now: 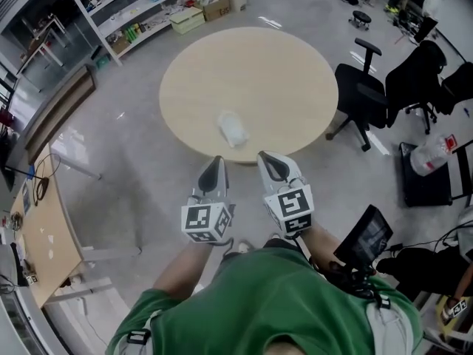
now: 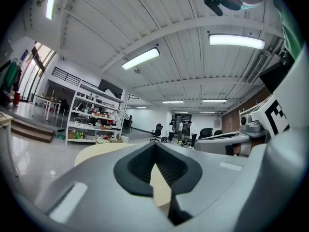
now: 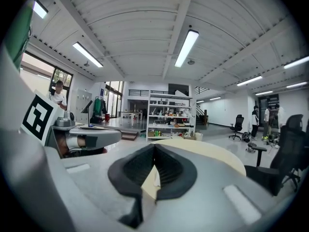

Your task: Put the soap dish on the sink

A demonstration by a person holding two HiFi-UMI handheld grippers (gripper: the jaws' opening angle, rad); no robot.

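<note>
A small pale, translucent object, seemingly the soap dish (image 1: 232,129), lies near the front edge of a round beige table (image 1: 251,65). No sink shows in any view. Both grippers are held side by side just short of the table's near edge, pointing at it. The left gripper (image 1: 216,161) has its jaws closed tip to tip with nothing between them, as the left gripper view confirms (image 2: 155,144). The right gripper (image 1: 267,157) looks the same, shut and empty (image 3: 154,146). Through its jaw gap a bit of white, the soap dish (image 3: 155,177), shows on the table (image 3: 212,151).
Black office chairs (image 1: 362,95) stand right of the table. Shelving (image 1: 140,6) lines the far left wall, with boxes (image 1: 188,19) on the floor. A wooden desk (image 1: 37,228) is at the left. A dark screen (image 1: 366,237) sits by the person's right side.
</note>
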